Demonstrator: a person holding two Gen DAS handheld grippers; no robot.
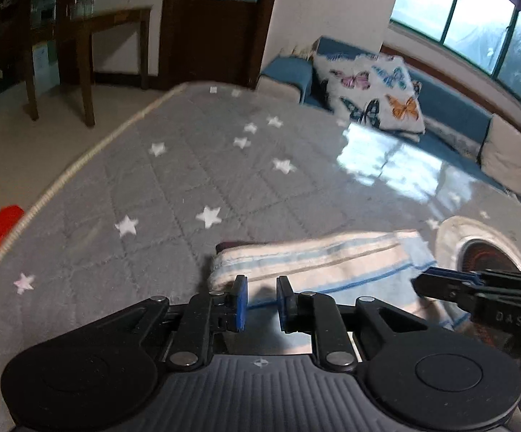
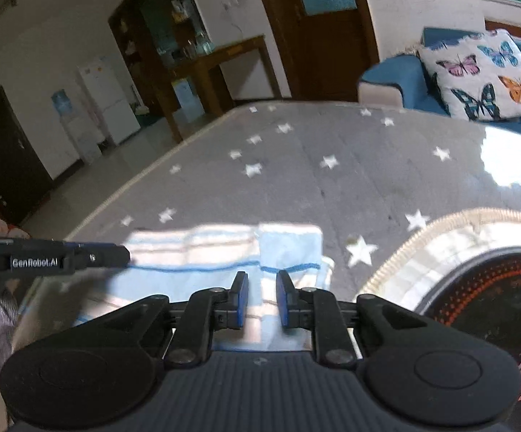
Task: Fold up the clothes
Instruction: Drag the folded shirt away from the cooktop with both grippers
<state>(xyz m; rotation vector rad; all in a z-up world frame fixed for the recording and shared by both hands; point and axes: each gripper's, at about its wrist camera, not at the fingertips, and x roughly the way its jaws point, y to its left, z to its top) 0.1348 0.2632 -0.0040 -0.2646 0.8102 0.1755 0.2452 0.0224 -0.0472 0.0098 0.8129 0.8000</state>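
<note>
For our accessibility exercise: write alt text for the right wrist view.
The right gripper, jaws slightly apart and empty, hovers over a folded striped cloth on a grey star-patterned mat. The left gripper reaches in from the left edge.

Daylight from window (image 1: 476, 25), glare on mat (image 1: 386, 158); motion blur, fisheye-bent edges.

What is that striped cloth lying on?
The striped cloth lies folded on a grey star-patterned mat. Whether anything sits beneath or inside its folds cannot be seen; the fabric covers it.
</note>
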